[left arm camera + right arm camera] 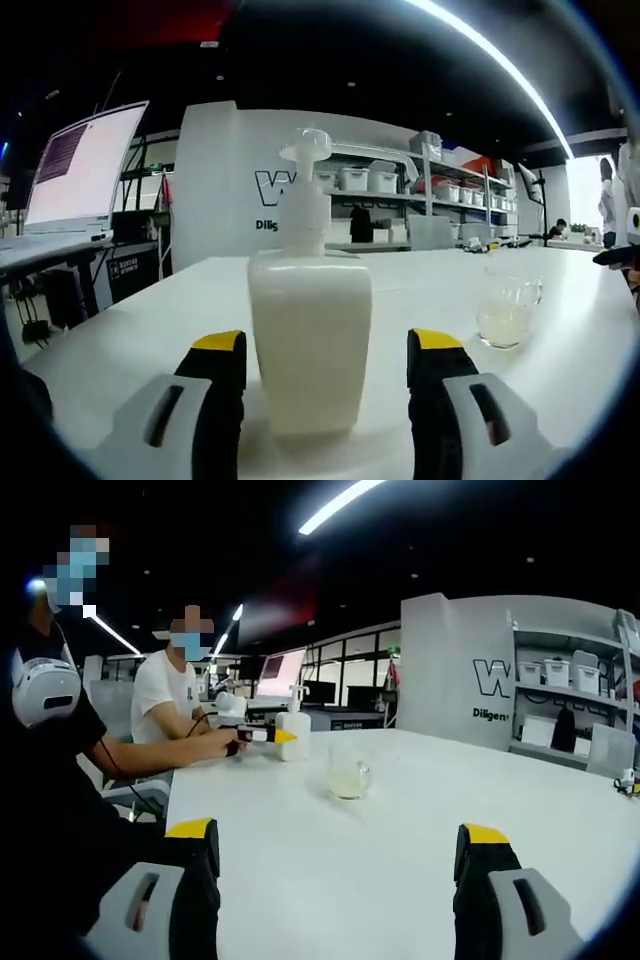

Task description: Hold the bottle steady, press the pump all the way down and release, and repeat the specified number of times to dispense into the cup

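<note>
Boxy white bottle [310, 340]; clear glass cup [508, 310]

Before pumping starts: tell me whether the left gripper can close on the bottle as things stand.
Probably yes. The left gripper is open, its jaws on either side of the bottle on the white table, with nothing between them.

The bottle [309, 340] and its pump [306, 150] are creamy white on a white table [140, 330], the cup [508, 308] is clear glass holding pale liquid, and both grippers' jaws are black with yellow tips.
</note>
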`<state>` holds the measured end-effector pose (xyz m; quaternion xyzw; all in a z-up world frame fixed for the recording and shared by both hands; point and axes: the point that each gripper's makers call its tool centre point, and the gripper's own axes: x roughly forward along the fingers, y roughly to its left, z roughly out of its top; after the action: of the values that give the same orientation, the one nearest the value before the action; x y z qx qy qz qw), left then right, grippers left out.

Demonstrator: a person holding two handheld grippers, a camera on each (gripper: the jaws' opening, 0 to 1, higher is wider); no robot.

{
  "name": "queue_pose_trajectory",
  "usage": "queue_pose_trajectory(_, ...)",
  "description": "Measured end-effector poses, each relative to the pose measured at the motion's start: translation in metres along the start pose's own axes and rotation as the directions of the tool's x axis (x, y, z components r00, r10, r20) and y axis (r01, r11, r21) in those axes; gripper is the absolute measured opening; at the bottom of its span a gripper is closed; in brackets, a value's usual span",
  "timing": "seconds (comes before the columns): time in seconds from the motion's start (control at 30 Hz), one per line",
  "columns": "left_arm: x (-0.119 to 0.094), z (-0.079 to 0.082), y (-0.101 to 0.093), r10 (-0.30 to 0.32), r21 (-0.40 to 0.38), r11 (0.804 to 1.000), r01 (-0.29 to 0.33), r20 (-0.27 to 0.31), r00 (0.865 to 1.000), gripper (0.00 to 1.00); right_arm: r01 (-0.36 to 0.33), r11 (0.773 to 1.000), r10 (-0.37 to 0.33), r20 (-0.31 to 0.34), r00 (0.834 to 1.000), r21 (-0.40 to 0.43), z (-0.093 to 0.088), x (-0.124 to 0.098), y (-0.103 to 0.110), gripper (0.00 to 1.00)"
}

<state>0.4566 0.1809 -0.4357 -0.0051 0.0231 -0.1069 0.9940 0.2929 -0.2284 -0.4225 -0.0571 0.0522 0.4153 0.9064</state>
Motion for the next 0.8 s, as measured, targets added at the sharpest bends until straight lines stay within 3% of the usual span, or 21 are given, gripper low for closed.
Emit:
queue_pose_trajectory(0.4,0.007,-0.002,0.005,0.014,-0.016,1.000,-0.014,0.007,1.000,0.67,-0.001,1.000,0.001,0.003,1.000,0.004,-0.001,0.000,0.001,0.99)
queue_pose_trajectory(0.8,0.011,0.001,0.015,0.062,-0.038,0.997,-0.062,-0.003,0.998,0.58,-0.012,1.000,0.012,0.005,1.000,0.006,-0.002,0.005,0.005,0.99)
